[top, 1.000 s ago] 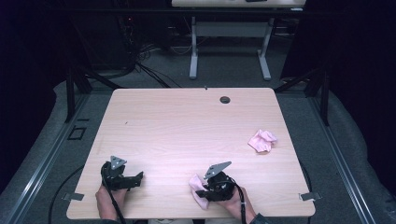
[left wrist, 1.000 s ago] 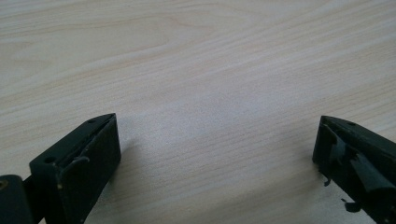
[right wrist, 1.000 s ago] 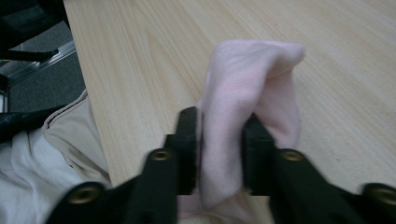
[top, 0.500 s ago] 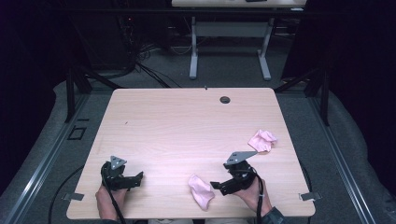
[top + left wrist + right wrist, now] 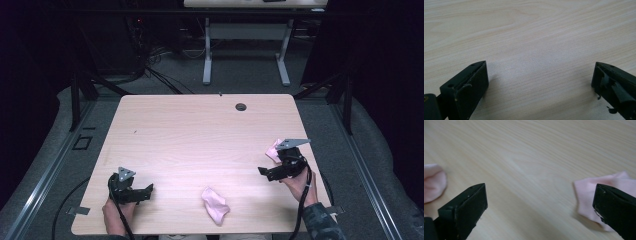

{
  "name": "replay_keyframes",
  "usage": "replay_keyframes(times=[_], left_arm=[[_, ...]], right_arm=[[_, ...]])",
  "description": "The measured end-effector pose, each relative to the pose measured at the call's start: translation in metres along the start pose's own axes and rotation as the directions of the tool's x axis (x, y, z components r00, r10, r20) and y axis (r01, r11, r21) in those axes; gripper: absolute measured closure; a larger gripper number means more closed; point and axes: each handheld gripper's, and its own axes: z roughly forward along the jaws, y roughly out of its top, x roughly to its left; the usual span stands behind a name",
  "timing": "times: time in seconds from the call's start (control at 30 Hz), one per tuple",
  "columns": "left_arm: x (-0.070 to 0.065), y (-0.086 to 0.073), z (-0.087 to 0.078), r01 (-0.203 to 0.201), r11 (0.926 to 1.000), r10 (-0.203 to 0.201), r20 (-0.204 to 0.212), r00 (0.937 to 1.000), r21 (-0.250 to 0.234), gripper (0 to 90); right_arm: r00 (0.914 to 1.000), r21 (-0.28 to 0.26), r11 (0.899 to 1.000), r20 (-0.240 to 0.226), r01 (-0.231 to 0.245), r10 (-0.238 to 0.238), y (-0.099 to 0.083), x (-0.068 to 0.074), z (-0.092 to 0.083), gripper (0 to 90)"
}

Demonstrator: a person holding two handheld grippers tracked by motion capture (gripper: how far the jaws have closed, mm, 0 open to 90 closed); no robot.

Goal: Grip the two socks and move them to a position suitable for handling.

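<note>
Right tongs (image 5: 270,172), jaws just opened wide and empty, beside far pink cloth (image 5: 273,150); left tongs (image 5: 142,192) open, empty, on desk (image 5: 200,135).

Wide bare desk (image 5: 200,130) from nine through twelve to two o'clock, free for passing. Low obstacles only: crumpled pink cloth (image 5: 216,205) at six, second pink cloth (image 5: 273,150) at four, just beside right tongs (image 5: 264,173). Small dark grommet (image 5: 241,106) at twelve, flush.

Far pink cloth (image 5: 273,150) half hidden behind the right claw (image 5: 265,173)
</note>
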Motion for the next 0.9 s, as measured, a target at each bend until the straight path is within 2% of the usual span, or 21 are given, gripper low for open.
replay_keyframes(times=[0.17, 0.37, 0.47, 0.67, 0.73, 0.83, 0.9], left_arm=[[0.0, 0.0, 0.0, 0.002, 1.0, -0.002, 0.0, 1.0, 0.0, 0.8], [0.0, 0.0, 0.0, 0.0, 1.0, 0.0, 0.0, 1.0, 0.0, 0.8], [0.0, 0.0, 0.0, 0.0, 1.0, 0.0, 0.0, 1.0, 0.0, 0.8], [0.0, 0.0, 0.0, 0.002, 1.0, -0.002, 0.0, 1.0, 0.0, 0.8], [0.0, 0.0, 0.0, 0.002, 1.0, -0.002, 0.0, 1.0, 0.0, 0.8], [0.0, 0.0, 0.0, 0.001, 1.0, -0.001, 0.0, 1.0, 0.0, 0.9], [0.0, 0.0, 0.0, 0.001, 1.0, -0.001, 0.0, 1.0, 0.0, 0.9]], right_arm=[[0.9961, 0.011, 0.998, 0.067, -0.059, 0.058, -0.001, -0.033, -0.002, 0.0], [0.9823, 0.024, 0.99, 0.133, -0.136, 0.131, -0.001, -0.067, 0.001, 0.1], [0.9769, 0.043, 0.987, 0.158, -0.153, 0.144, -0.001, -0.081, 0.008, 3.7], [0.9707, 0.077, 0.983, 0.186, -0.168, 0.152, -0.001, -0.091, 0.03, 16.1], [0.9711, 0.1, 0.981, 0.188, -0.168, 0.148, -0.003, -0.092, 0.038, 22.0], [0.9661, 0.126, 0.975, 0.207, -0.183, 0.154, -0.008, -0.092, 0.051, 29.5], [0.9659, 0.138, 0.972, 0.205, -0.189, 0.158, -0.011, -0.092, 0.056, 35.0]])
